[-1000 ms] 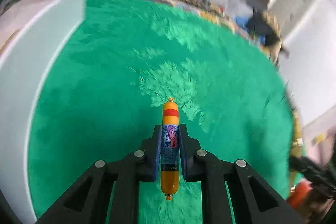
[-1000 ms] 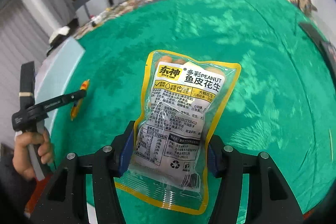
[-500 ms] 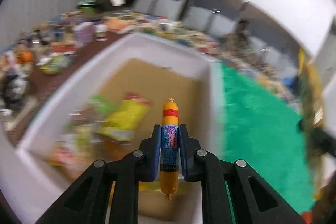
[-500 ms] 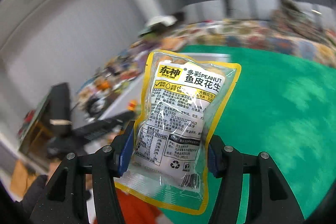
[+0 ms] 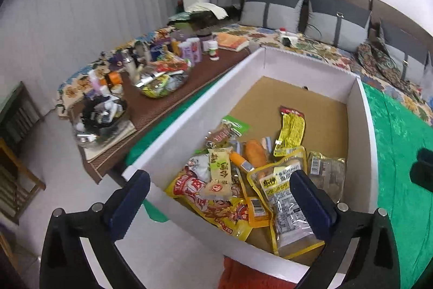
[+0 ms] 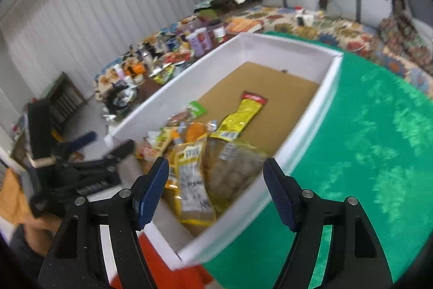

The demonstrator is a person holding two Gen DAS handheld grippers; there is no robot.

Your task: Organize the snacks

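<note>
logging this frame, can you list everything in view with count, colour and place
white cardboard box: 1, white walls, brown floor, on green cloth
snack packets: a pile, mostly yellow, near end of box
long yellow packet: 1, yellow, red top, mid box
peanut bag: 1, clear, yellow border, near end
orange sausage stick: 1, in pile
green cloth: 1, right of box
grey cushions: several, far back
left gripper: 1, black, open
right gripper: 1, black, open

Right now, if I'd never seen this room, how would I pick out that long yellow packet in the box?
Find the big white box with a brown cardboard floor, beside the green cloth. Most snacks are heaped at its near end. The long yellow packet lies just beyond the heap on bare cardboard: narrow and strip-shaped with a dark red top, stretching furthest toward the far wall.
</note>
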